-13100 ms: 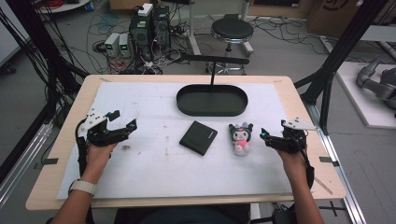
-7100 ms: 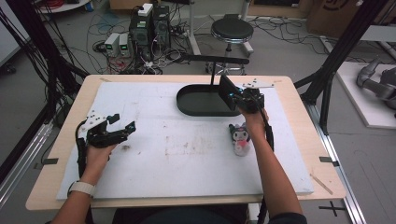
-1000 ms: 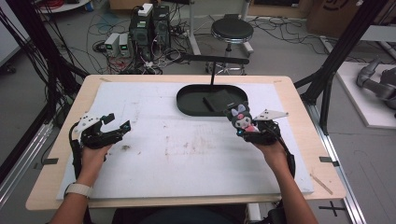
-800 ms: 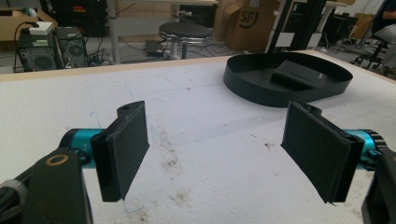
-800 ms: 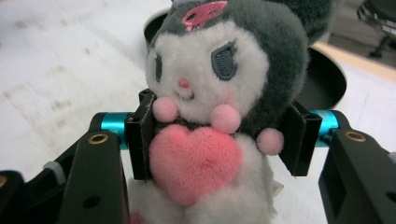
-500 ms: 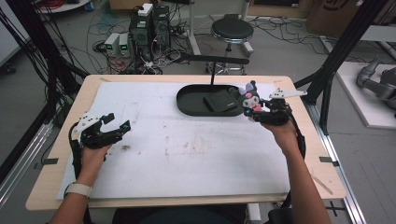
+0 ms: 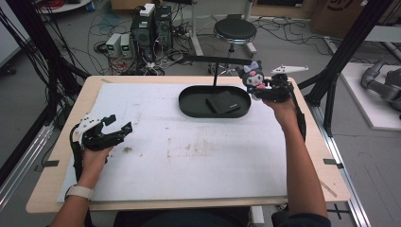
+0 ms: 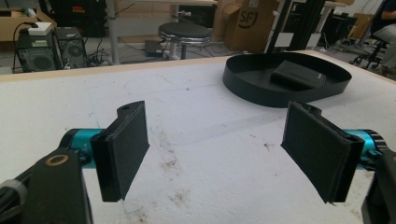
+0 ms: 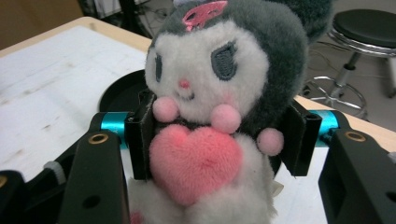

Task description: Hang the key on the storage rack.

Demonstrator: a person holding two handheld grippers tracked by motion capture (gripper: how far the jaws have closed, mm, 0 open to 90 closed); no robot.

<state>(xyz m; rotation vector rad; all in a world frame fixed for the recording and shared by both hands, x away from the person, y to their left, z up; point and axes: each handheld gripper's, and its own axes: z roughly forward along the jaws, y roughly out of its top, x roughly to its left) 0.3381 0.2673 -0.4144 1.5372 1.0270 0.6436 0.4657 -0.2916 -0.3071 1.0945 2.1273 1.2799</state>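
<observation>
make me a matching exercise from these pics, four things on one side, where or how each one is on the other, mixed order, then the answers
Things
1. plush toy
2. black wallet
3. left gripper
4. black oval tray

Places or states
A. lying inside the tray
B. jaws wide apart with nothing between them, low over the white mat
C. clamped between the jaws of the right gripper, held up off the table at the tray's right end
D. resting on the white mat at the far side of the table

Pairs: 1-C, 2-A, 3-B, 4-D
</observation>
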